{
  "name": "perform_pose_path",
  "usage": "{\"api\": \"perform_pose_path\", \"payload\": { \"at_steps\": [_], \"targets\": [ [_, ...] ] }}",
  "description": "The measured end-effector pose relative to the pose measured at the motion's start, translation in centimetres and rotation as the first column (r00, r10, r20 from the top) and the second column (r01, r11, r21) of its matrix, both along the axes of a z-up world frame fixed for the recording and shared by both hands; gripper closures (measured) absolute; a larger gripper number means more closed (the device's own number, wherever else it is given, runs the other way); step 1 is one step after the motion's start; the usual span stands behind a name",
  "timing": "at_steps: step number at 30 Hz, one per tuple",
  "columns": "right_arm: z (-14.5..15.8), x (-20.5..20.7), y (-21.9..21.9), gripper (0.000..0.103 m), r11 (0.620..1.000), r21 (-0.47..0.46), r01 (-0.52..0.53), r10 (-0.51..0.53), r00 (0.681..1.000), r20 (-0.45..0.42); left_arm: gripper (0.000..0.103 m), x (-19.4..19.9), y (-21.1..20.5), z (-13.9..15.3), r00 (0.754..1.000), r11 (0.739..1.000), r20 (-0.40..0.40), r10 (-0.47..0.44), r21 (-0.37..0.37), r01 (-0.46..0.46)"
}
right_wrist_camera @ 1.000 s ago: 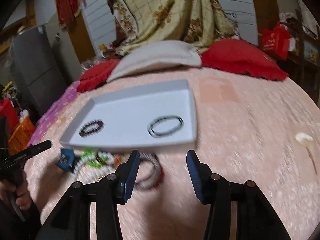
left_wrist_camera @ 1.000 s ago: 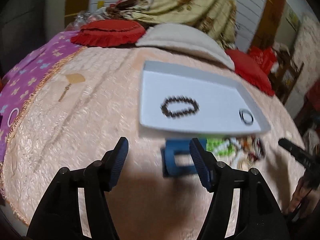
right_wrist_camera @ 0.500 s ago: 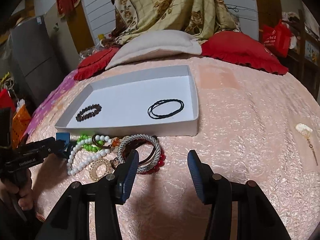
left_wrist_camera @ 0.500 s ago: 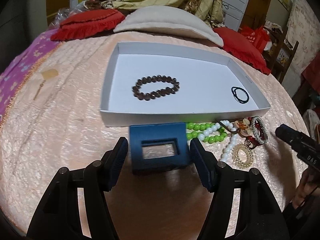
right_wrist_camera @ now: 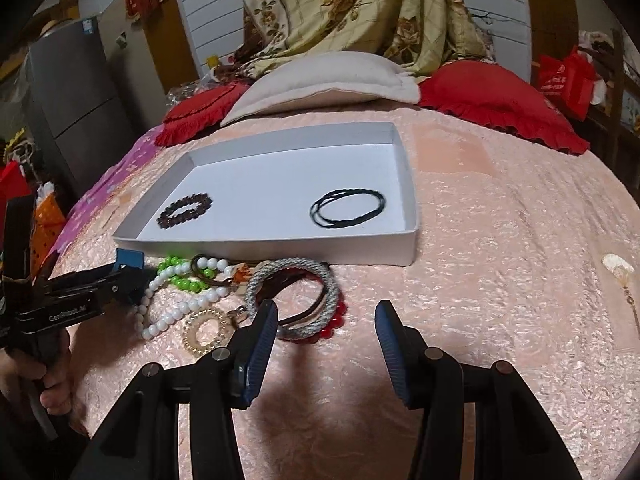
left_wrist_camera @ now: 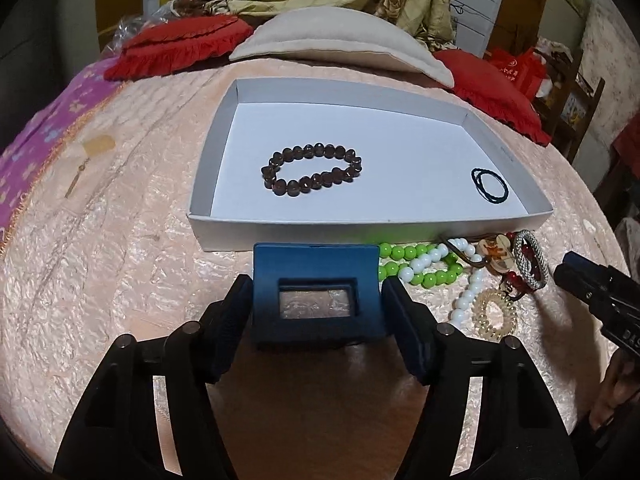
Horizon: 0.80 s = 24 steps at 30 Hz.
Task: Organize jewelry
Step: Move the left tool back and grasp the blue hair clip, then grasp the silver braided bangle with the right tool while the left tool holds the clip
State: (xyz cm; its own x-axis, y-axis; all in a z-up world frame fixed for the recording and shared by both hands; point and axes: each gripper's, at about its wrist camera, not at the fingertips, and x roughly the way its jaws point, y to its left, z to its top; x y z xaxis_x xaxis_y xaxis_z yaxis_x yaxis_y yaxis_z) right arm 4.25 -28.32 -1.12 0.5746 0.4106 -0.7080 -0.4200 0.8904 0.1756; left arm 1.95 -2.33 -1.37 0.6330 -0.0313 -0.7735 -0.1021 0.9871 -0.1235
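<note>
The right gripper (right_wrist_camera: 326, 344) is hovering over the pink bedspread (right_wrist_camera: 500, 280) with its jaws standing wide apart, gripping nothing. Just ahead of its left finger, a grey woven bangle (right_wrist_camera: 292, 300) is lying on red beads (right_wrist_camera: 336, 322), beside white beads (right_wrist_camera: 176, 312), green beads (right_wrist_camera: 180, 276) and a gold coil ring (right_wrist_camera: 206, 332). The white tray (right_wrist_camera: 280, 246) beyond is holding a brown bead bracelet (right_wrist_camera: 185, 211) and black cords (right_wrist_camera: 348, 213), well apart. At far left, the left gripper (right_wrist_camera: 124, 276) is closing on a blue box (right_wrist_camera: 129, 259).
</note>
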Motion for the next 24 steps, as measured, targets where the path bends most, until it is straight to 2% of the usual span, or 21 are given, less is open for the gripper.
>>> {"api": "perform_pose_path", "payload": {
  "at_steps": [5,9,13,16,17,19,24],
  "targets": [
    [0.4,-1.0,2.3,0.055,0.990,0.036,-0.140,0.138,0.990,0.041,0.038,-0.2,0.5,0.1,0.999,0.998,0.002,0.049,0.037,-0.049],
    [-0.1,-0.8,4.3,0.055,0.983,-0.004,-0.181,0.181,0.982,0.057,0.038,0.0,1.2,0.0,0.998,0.997,-0.008,0.067,0.024,-0.067],
    [-1.2,0.1,5.0,0.075,0.985,-0.036,-0.169,0.170,0.985,0.010,0.035,0.0,1.2,-0.2,0.998,0.997,-0.010,0.065,0.030,-0.065],
    [-1.7,0.4,5.2,0.084,0.986,-0.057,-0.158,0.158,0.987,-0.001,0.034,0.3,1.5,-0.4,0.997,0.997,-0.024,0.076,0.014,-0.075],
    [-1.8,0.5,5.1,0.088,0.986,-0.066,-0.151,0.151,0.988,-0.006,0.039,0.4,1.5,-0.6,0.996,0.997,-0.038,0.079,0.020,-0.078],
    [-1.9,0.6,4.7,0.096,0.987,-0.064,-0.146,0.146,0.989,-0.013,0.039,0.5,1.1,-0.9,0.996,0.995,-0.048,0.081,0.064,-0.078],
    [-0.6,0.3,3.1,0.096,0.994,-0.014,-0.109,0.109,0.994,0.022,0.039,0.4,1.2,-1.0,0.995,0.995,-0.042,0.086,0.052,-0.084]
  ]
}}
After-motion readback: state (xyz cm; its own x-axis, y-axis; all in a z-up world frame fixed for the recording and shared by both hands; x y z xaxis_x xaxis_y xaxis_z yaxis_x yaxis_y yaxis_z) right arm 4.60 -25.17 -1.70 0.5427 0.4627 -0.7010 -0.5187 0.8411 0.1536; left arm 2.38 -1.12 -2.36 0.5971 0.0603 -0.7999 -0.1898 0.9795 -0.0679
